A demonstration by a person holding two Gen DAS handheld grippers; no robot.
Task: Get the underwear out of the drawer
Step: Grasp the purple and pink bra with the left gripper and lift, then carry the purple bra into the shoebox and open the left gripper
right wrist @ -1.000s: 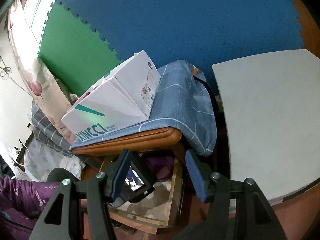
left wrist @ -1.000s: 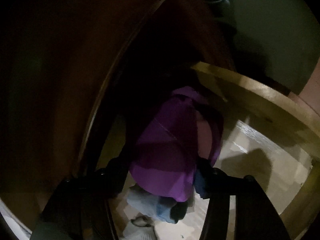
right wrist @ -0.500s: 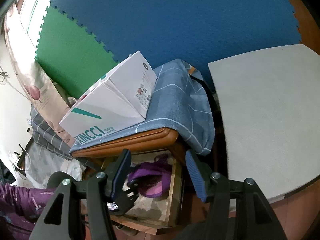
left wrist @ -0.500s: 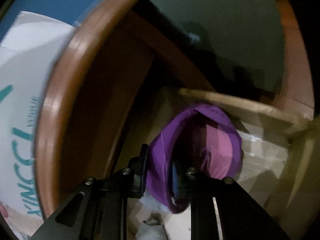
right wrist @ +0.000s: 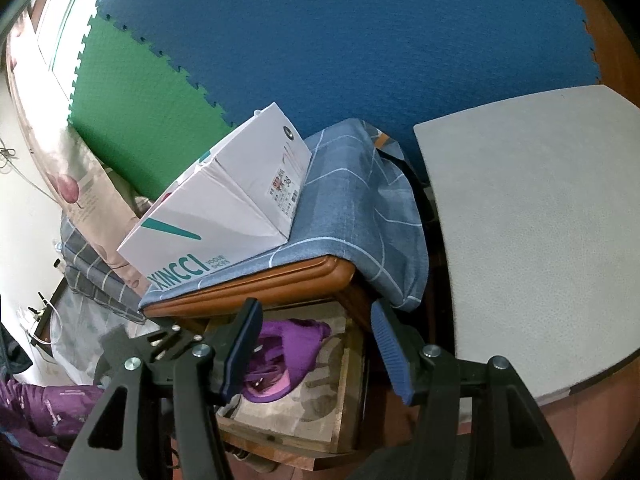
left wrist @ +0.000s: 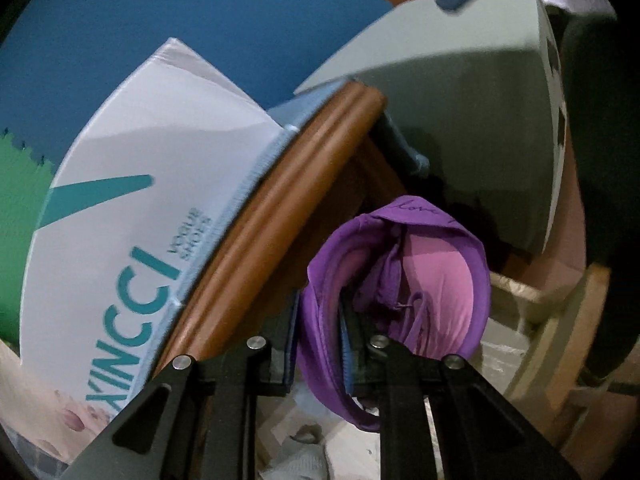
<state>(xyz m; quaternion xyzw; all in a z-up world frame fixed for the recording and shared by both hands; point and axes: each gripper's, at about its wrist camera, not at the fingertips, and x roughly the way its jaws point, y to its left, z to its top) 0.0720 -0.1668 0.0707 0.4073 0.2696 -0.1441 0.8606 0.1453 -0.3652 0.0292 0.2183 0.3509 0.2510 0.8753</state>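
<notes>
My left gripper (left wrist: 320, 344) is shut on the purple underwear (left wrist: 420, 280), which has a pink lining and hangs bunched between the fingers, lifted above the open wooden drawer (left wrist: 560, 320). In the right wrist view the underwear (right wrist: 288, 352) hangs over the drawer (right wrist: 352, 380), held by the left gripper (right wrist: 240, 348) coming in from the left. My right gripper (right wrist: 316, 348) is open and empty, above and in front of the drawer.
A white XINCCI shoe box (right wrist: 224, 216) sits on a blue checked cloth (right wrist: 352, 200) on the brown cabinet top (right wrist: 256, 284). A grey board (right wrist: 540, 220) lies to the right. Blue and green foam mats (right wrist: 320, 40) line the wall. More folded clothes (left wrist: 300, 460) lie in the drawer.
My left gripper closed on the purple underwear and lifted it up and out from deep in the drawer. The right gripper stayed open and nearly still.
</notes>
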